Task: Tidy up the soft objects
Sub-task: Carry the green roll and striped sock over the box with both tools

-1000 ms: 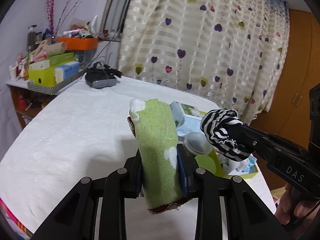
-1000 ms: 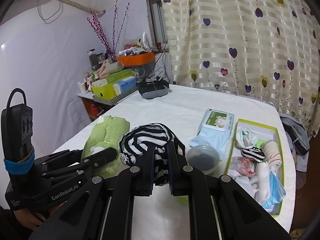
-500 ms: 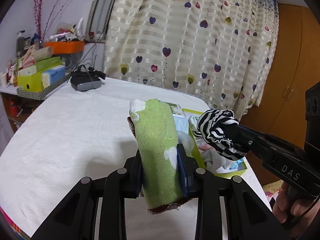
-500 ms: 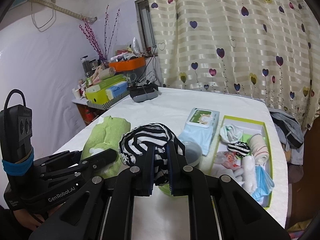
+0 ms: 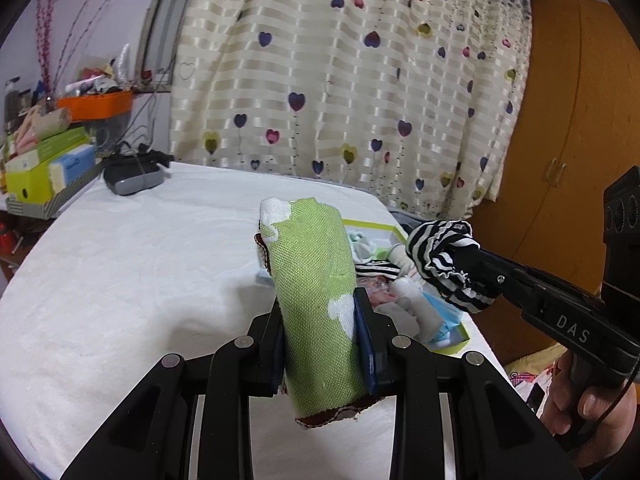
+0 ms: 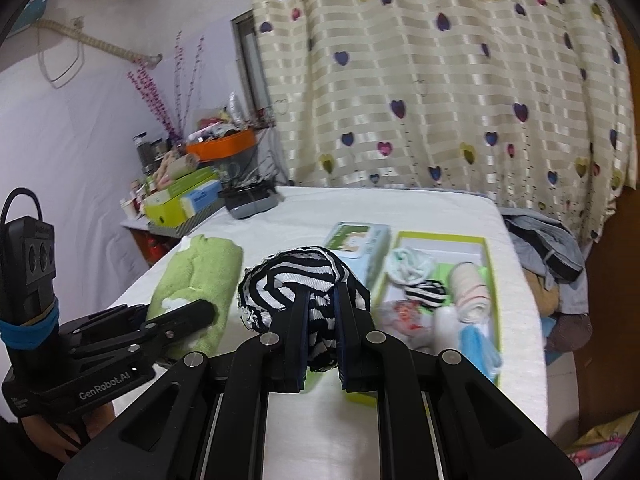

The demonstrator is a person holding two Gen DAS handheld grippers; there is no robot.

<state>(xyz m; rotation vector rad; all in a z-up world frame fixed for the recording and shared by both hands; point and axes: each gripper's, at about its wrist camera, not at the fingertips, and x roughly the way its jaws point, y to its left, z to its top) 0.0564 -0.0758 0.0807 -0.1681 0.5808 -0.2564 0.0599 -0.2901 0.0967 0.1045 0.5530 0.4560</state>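
My left gripper (image 5: 318, 308) is shut on a rolled green cloth (image 5: 314, 276) with white patches, held upright above the white table; it also shows in the right wrist view (image 6: 198, 280). My right gripper (image 6: 320, 300) is shut on a black-and-white striped cloth (image 6: 298, 276), held above the table next to the green-rimmed box (image 6: 494, 280). From the left wrist view the striped cloth (image 5: 444, 256) hangs over the box (image 5: 450, 338). The box holds several rolled soft items, among them a beige roll (image 6: 472, 292) and a small striped piece (image 6: 426, 292).
A wipes pack (image 6: 358, 240) lies left of the box. A grey-black device (image 5: 134, 176) sits at the table's far end. Stacked boxes and an orange tray (image 5: 94, 102) stand on a side shelf. A heart-pattern curtain hangs behind. Clothes (image 6: 548, 248) hang off the table's right edge.
Both grippers moved right, toward the box, still holding their cloths. The striped cloth now hangs over the box; the wipes pack and bowl are hidden behind the green cloth.
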